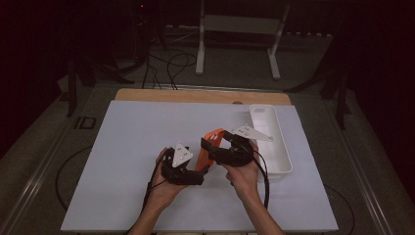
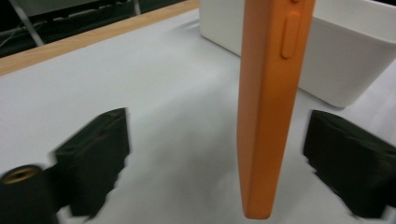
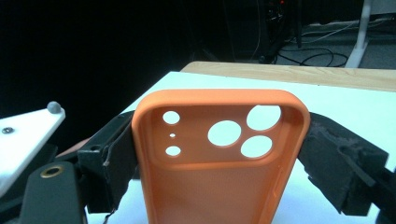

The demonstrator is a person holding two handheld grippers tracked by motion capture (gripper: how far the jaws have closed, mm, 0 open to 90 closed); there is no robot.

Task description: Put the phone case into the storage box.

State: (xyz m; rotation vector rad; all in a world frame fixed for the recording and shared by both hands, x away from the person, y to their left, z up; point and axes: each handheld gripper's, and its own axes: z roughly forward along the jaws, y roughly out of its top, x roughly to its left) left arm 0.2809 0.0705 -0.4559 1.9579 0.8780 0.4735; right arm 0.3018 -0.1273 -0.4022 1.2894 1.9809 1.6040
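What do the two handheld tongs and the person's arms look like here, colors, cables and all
Both tongs, left and right, have black bodies with blocky black jaws and dark padded faces. Each carries a pale grey three-cornered plate on top and trails a black cable toward the person. A brass-coloured threaded insert sits near each jaw base. The forearms are bare, without sleeves.

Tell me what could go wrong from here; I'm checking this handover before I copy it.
1. The left gripper has its jaws apart, clear of the orange phone case, so only the right gripper clamps it; a weak grip could drop it.
2. That clamp squeezes the hollow case across its sides, so it may flex and pop out.
3. The white tray sits close by; a careless swing could knock it.
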